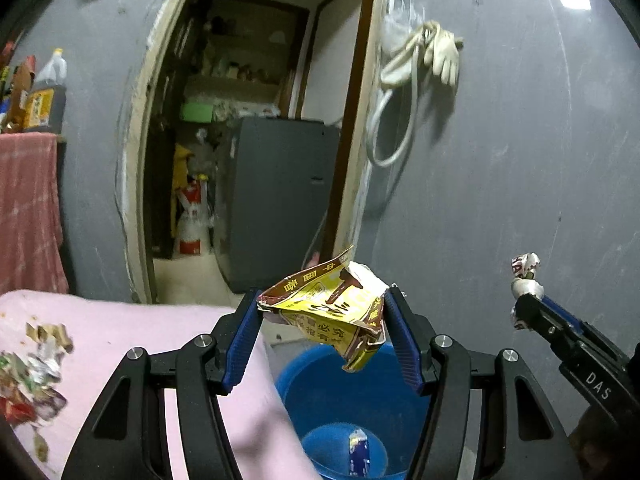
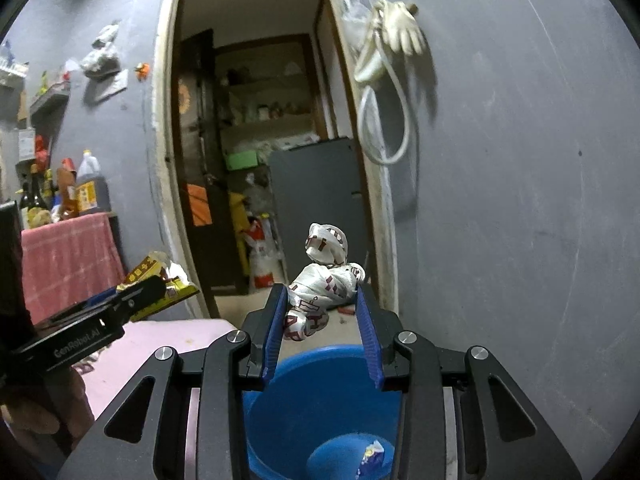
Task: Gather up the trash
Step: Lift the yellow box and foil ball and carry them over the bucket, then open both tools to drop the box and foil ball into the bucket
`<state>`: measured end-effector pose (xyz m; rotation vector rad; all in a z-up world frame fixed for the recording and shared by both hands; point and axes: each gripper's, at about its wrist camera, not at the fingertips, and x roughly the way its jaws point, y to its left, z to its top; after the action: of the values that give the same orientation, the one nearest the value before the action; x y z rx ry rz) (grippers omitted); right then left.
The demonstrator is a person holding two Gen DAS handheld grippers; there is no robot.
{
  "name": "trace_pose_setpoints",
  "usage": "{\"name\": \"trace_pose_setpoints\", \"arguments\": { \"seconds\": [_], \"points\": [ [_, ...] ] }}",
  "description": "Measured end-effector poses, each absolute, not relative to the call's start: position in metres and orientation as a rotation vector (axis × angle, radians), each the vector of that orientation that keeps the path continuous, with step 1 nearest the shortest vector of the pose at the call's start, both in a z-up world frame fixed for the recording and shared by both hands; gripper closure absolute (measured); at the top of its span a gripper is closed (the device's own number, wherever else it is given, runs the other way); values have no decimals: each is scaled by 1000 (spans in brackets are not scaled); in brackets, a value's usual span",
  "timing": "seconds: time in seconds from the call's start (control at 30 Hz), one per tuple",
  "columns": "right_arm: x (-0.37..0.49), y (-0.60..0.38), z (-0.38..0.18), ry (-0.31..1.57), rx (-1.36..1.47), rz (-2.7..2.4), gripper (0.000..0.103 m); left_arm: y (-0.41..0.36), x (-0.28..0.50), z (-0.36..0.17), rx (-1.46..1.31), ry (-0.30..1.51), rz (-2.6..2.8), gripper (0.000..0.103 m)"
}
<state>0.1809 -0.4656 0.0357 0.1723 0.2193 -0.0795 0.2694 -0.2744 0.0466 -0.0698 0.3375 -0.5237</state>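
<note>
Two hand-held grippers are raised over a blue bucket (image 1: 320, 384), each holding a piece of trash. The left gripper (image 1: 322, 312) has its two blue-padded fingers (image 1: 246, 332) closed about halfway on a crumpled yellow and brown snack wrapper (image 1: 332, 312) printed with Chinese characters; the wrapper is pinched between the fingertips and its lower corner hangs above the bucket's opening. The right gripper (image 2: 323, 306) has its fingers (image 2: 368, 330) closed to a moderate gap on a twisted white wrapper (image 2: 326, 280) with dark red lettering, which sticks up above the fingertips and also droops below them, above the far rim of the same bucket. Seen from the left wrist camera, the right gripper comes in from the lower right, well apart from the left one. On the bucket's floor lies a small blue and white wrapper (image 2: 372, 456). To the left of the bucket is a surface under a pink cloth (image 1: 132, 328), and on its left part sits a loose heap of torn wrappers and scraps (image 1: 32, 376). Behind stands a grey wall (image 1: 500, 160) with an open doorway (image 1: 248, 120) leading to a cluttered storage room. A pale work glove (image 1: 440, 52) and a looped white hose (image 1: 396, 124) hang on the wall right of the doorway. At the far left, bottles (image 2: 88, 188) stand on a stand draped with a red checked cloth (image 2: 64, 256).
</note>
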Motion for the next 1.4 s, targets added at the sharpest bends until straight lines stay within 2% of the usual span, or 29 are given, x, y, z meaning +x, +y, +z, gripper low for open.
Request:
{"name": "trace_pose_setpoints", "arguments": {
  "seconds": [0.4,0.57,0.7,0.77,0.93,1.1,1.17,1.23,1.4],
  "points": [
    [205,-484,-1,375,255,-97,69,-308,310,-4,-41,616,-556,46],
    [203,-488,-3,383,283,-107,69,-309,323,-20,-56,710,-553,45],
    [203,-488,-1,376,286,-110,62,-309,324,-22,-52,725,-560,42],
    [203,-488,0,374,285,-112,62,-309,320,-21,-54,719,-565,37],
    [202,-490,3,359,290,-124,61,-306,320,-20,-66,716,-557,37],
    [195,-492,7,331,289,-137,53,-292,311,-3,-102,659,-538,35],
    [192,-491,11,312,281,-139,50,-285,306,5,-106,627,-528,25],
    [190,-487,16,293,274,-138,48,-276,298,16,-108,574,-519,22],
    [182,-477,30,240,248,-122,27,-247,282,43,-115,464,-476,7]
  ]
}}
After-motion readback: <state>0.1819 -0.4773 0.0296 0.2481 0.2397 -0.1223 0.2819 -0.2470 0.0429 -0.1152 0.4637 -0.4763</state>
